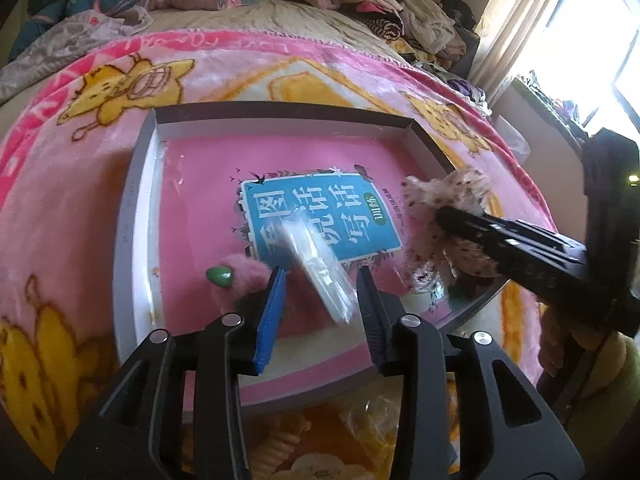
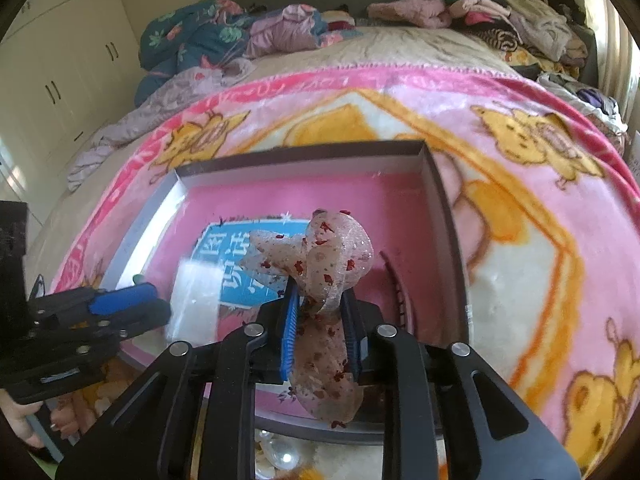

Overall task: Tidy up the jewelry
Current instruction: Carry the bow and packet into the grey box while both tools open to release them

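While both wrists look down at the bed, this is how things stand.

Left jaws: my left gripper [image 1: 320, 280] stands partly open; a small clear plastic packet [image 1: 318, 268] lies blurred in the gap, slanting from upper left to lower right, and neither pad presses on it as far as I can see.

Right jaws: my right gripper [image 2: 320, 320] is nearly closed on a sheer hair bow [image 2: 320, 272] dotted with red flecks; both pads sit against its gathered middle, one loop fanning above the tips and a tail hanging below.

Tray: a shallow box lid [image 1: 280, 120] with grey walls lies in the middle of both frames on a pink cartoon blanket [image 1: 60, 184]; its floor is a pink book cover with a teal title panel [image 1: 320, 216].

Bow's place: in the left wrist view the bow [image 1: 444, 196] hangs over the right side of the tray, with my right gripper [image 1: 460, 220] reaching in from the right edge.

Packet's place: in the right wrist view it is a pale smear [image 2: 196, 300] over the tray's lower left, just beside my left gripper [image 2: 156, 300].

Other pieces: a fuzzy pink clip with a green heart [image 1: 220, 276] lies in the tray at lower left, touching my blue left finger (whether it is under it I cannot tell).

Background: heaped clothes [image 2: 480, 16] along the top of the frame.
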Available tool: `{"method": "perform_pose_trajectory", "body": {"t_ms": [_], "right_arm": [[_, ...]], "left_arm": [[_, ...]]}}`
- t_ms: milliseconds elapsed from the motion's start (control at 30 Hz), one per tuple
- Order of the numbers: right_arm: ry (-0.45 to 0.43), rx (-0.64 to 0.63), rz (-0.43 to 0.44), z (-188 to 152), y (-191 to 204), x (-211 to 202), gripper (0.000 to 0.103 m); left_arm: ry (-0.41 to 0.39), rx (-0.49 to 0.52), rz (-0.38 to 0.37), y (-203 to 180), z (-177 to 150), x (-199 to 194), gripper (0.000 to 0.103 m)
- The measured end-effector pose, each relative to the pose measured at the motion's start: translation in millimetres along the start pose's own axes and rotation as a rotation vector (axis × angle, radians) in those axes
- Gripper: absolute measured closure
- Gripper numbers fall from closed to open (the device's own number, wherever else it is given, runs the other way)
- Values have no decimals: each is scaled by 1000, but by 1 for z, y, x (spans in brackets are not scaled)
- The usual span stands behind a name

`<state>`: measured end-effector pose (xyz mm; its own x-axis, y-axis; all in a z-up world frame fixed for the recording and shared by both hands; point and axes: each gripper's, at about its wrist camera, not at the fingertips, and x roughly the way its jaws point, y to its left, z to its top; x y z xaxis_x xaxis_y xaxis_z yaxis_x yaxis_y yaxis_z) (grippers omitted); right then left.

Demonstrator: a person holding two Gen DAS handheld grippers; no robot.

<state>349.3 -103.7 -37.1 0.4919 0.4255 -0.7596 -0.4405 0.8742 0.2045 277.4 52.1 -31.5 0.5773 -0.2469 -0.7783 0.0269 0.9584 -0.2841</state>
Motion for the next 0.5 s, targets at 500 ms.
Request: {"method": "perform_pose_trajectory", "body": {"t_ms": [500], "right_arm": [[-32, -12, -26, -14, 10, -15, 49]], "left_arm": [[-38, -22, 59, 15, -16, -30, 61]]}}
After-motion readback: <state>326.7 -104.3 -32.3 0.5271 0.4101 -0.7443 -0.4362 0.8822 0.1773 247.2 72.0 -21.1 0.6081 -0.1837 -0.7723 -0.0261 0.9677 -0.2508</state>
